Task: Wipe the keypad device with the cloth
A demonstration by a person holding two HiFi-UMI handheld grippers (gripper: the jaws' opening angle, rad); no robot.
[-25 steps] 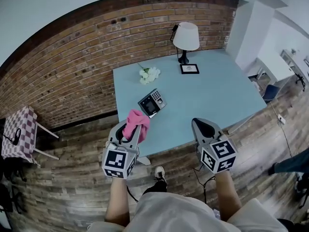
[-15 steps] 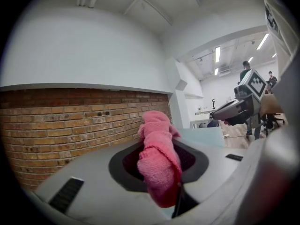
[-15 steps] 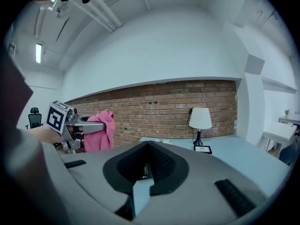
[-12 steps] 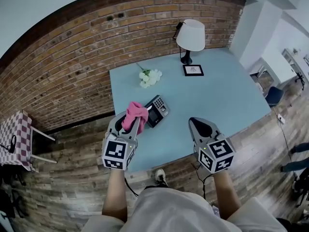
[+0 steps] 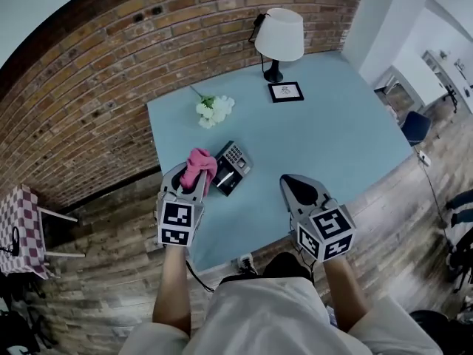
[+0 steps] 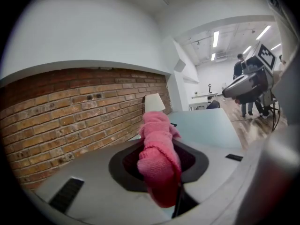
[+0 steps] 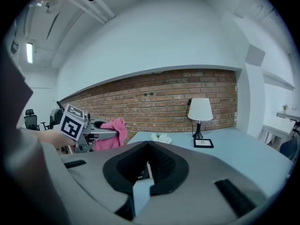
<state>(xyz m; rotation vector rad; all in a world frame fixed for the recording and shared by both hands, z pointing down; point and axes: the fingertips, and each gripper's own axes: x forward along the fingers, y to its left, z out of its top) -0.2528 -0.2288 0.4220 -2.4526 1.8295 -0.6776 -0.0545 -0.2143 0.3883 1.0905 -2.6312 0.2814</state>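
Observation:
The dark keypad device (image 5: pixel 230 167) lies tilted near the front left of the light-blue table (image 5: pixel 325 139). My left gripper (image 5: pixel 196 177) is shut on a pink cloth (image 5: pixel 198 163), which bulges out of the jaws just left of the device; touching or not, I cannot tell. In the left gripper view the cloth (image 6: pixel 158 158) fills the gap between the jaws. My right gripper (image 5: pixel 290 181) hovers over the table's front edge, to the right of the device, shut with nothing in it. From the right gripper view, the left gripper's cloth (image 7: pixel 110 132) hangs at the left.
A white-shaded lamp (image 5: pixel 279 37), a small framed picture (image 5: pixel 286 92) and a bunch of white flowers (image 5: pixel 213 109) stand at the table's far side against a brick wall (image 5: pixel 89 102). A checked side table (image 5: pixel 18 220) is at far left. Wooden floor surrounds the table.
My left gripper has carried the pink cloth forward, from short of the table's edge to right beside the keypad device. The right gripper has edged forward a little.

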